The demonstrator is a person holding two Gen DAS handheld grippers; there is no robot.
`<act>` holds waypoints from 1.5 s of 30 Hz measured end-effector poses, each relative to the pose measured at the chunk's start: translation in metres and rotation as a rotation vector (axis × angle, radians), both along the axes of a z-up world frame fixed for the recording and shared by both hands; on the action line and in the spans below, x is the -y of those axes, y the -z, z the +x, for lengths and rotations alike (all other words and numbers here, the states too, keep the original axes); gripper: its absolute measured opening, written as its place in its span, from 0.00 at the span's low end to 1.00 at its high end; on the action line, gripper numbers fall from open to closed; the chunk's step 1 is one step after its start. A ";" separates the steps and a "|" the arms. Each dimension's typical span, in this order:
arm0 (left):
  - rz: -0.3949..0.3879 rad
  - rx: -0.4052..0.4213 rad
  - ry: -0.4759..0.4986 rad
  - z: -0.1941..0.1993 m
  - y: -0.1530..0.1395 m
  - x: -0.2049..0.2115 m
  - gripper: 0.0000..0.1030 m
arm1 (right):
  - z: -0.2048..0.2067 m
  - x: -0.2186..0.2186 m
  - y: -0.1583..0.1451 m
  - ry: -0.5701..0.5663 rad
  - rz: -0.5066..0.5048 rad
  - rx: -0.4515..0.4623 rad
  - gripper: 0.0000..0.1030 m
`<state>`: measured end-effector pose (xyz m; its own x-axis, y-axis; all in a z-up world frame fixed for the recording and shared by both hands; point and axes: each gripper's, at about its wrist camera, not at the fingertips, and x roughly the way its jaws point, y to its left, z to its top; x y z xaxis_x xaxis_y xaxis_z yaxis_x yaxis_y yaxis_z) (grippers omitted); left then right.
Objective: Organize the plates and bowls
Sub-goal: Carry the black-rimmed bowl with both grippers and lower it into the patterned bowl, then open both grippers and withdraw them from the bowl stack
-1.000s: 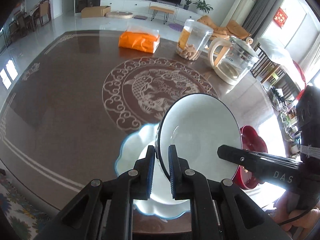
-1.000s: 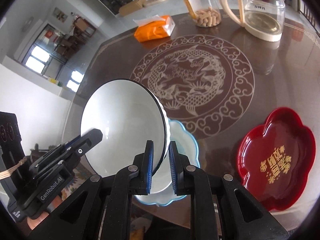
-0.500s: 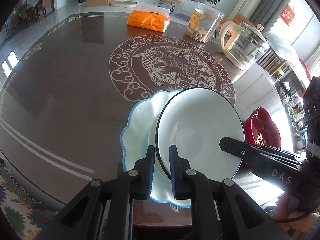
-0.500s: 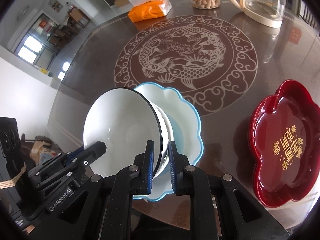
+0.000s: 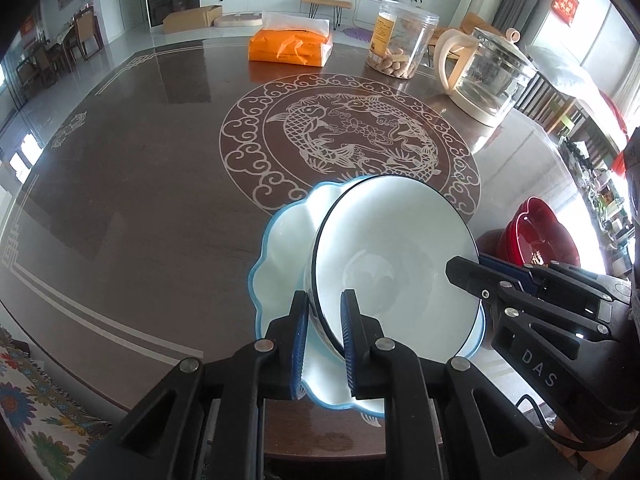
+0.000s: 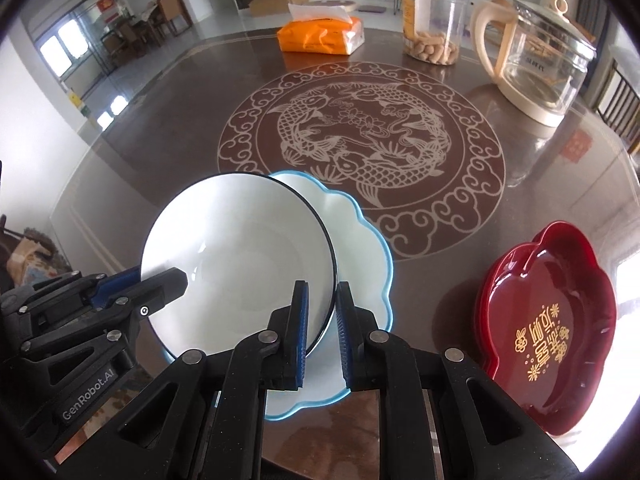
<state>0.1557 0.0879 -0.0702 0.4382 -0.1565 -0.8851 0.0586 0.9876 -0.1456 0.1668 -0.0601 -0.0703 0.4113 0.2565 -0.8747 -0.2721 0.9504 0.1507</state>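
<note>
A white bowl with a dark rim [image 5: 394, 264] [image 6: 240, 256] sits low over a white scalloped plate with a blue edge [image 5: 280, 248] [image 6: 360, 240] near the table's front edge. My left gripper [image 5: 324, 320] straddles the bowl's near rim with a small gap on each side. My right gripper [image 6: 320, 312] straddles the opposite rim, its pads also slightly apart. Each gripper shows in the other's view: the right in the left wrist view [image 5: 472, 276], the left in the right wrist view [image 6: 160, 286].
A red flower-shaped tray [image 6: 552, 340] [image 5: 532, 236] lies to the right. At the back stand an orange tissue pack [image 5: 290, 46], a clear jar of snacks [image 5: 402, 50] and a glass kettle [image 5: 486, 76]. The table edge [image 5: 100, 344] is close below.
The bowl has come down onto the scalloped plate and levelled out. Both grippers' jaws have widened a little around its rim.
</note>
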 end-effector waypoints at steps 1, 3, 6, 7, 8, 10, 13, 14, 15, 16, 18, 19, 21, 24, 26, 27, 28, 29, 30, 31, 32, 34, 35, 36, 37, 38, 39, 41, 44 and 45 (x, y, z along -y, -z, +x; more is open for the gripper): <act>0.007 0.013 -0.008 -0.001 -0.002 -0.001 0.17 | 0.000 0.001 0.000 0.001 0.007 0.004 0.16; 0.014 0.042 -0.023 -0.001 -0.008 -0.005 0.20 | -0.001 0.005 -0.002 0.004 0.050 0.009 0.20; 0.000 0.082 -0.066 -0.004 -0.018 -0.017 0.52 | -0.004 0.012 -0.010 0.021 0.094 0.037 0.20; 0.004 0.106 -0.084 -0.006 -0.022 -0.020 0.58 | -0.006 0.015 -0.014 0.027 0.104 0.051 0.23; 0.012 0.132 -0.103 -0.010 -0.026 -0.023 0.69 | -0.009 0.018 -0.019 0.033 0.115 0.068 0.27; 0.021 0.175 -0.125 -0.019 -0.033 -0.026 0.76 | -0.019 0.025 -0.030 0.051 0.123 0.119 0.49; 0.035 0.214 -0.134 -0.034 -0.040 -0.024 0.76 | -0.039 0.035 -0.045 0.062 0.115 0.207 0.54; 0.042 0.224 -0.138 -0.039 -0.042 -0.022 0.77 | -0.047 0.037 -0.048 0.063 0.109 0.233 0.55; 0.050 0.234 -0.143 -0.043 -0.043 -0.020 0.77 | -0.056 0.040 -0.050 0.066 0.099 0.258 0.58; 0.059 0.242 -0.146 -0.047 -0.044 -0.017 0.77 | -0.064 0.042 -0.051 0.069 0.090 0.282 0.60; 0.079 0.253 -0.151 -0.053 -0.044 -0.012 0.77 | -0.081 0.047 -0.050 0.071 0.078 0.317 0.62; 0.088 0.255 -0.150 -0.055 -0.044 -0.010 0.77 | -0.088 0.049 -0.049 0.068 0.074 0.331 0.62; 0.106 0.253 -0.145 -0.057 -0.043 -0.004 0.77 | -0.102 0.053 -0.044 0.059 0.064 0.358 0.62; 0.127 0.244 -0.139 -0.058 -0.041 0.004 0.77 | -0.116 0.060 -0.037 0.050 0.049 0.392 0.62; 0.142 0.246 -0.138 -0.060 -0.040 0.008 0.77 | -0.123 0.066 -0.033 0.055 0.042 0.414 0.62; 0.150 0.250 -0.138 -0.061 -0.040 0.010 0.77 | -0.126 0.069 -0.032 0.061 0.045 0.431 0.62; 0.159 0.254 -0.137 -0.062 -0.041 0.012 0.77 | -0.130 0.073 -0.031 0.066 0.053 0.451 0.62; 0.166 0.258 -0.135 -0.063 -0.041 0.014 0.77 | -0.134 0.076 -0.030 0.072 0.061 0.474 0.62; 0.170 0.261 -0.132 -0.065 -0.041 0.016 0.77 | -0.138 0.080 -0.029 0.078 0.074 0.500 0.62; 0.171 0.264 -0.130 -0.066 -0.042 0.017 0.77 | -0.141 0.084 -0.027 0.080 0.092 0.527 0.62; 0.171 0.268 -0.130 -0.068 -0.043 0.018 0.77 | -0.144 0.087 -0.024 0.079 0.101 0.543 0.62; 0.163 0.289 -0.135 -0.076 -0.045 0.018 0.77 | -0.148 0.089 -0.019 0.075 0.098 0.547 0.62; 0.151 0.303 -0.137 -0.081 -0.047 0.018 0.77 | -0.151 0.091 -0.016 0.074 0.099 0.540 0.62; 0.134 0.315 -0.138 -0.087 -0.047 0.019 0.77 | -0.154 0.094 -0.014 0.077 0.103 0.533 0.62; 0.113 0.326 -0.138 -0.093 -0.047 0.019 0.77 | -0.159 0.097 -0.012 0.089 0.102 0.526 0.62; 0.086 0.334 -0.136 -0.101 -0.045 0.020 0.78 | -0.163 0.101 -0.011 0.110 0.098 0.524 0.62; 0.062 0.337 -0.128 -0.108 -0.043 0.023 0.78 | -0.168 0.105 -0.012 0.134 0.095 0.525 0.62; 0.032 0.337 -0.098 -0.121 -0.038 0.032 0.78 | -0.176 0.115 -0.015 0.177 0.087 0.518 0.62; 0.036 0.341 -0.051 -0.133 -0.032 0.045 0.78 | -0.184 0.129 -0.025 0.222 0.042 0.487 0.62; 0.046 0.342 -0.034 -0.135 -0.031 0.049 0.78 | -0.186 0.134 -0.030 0.238 0.019 0.469 0.62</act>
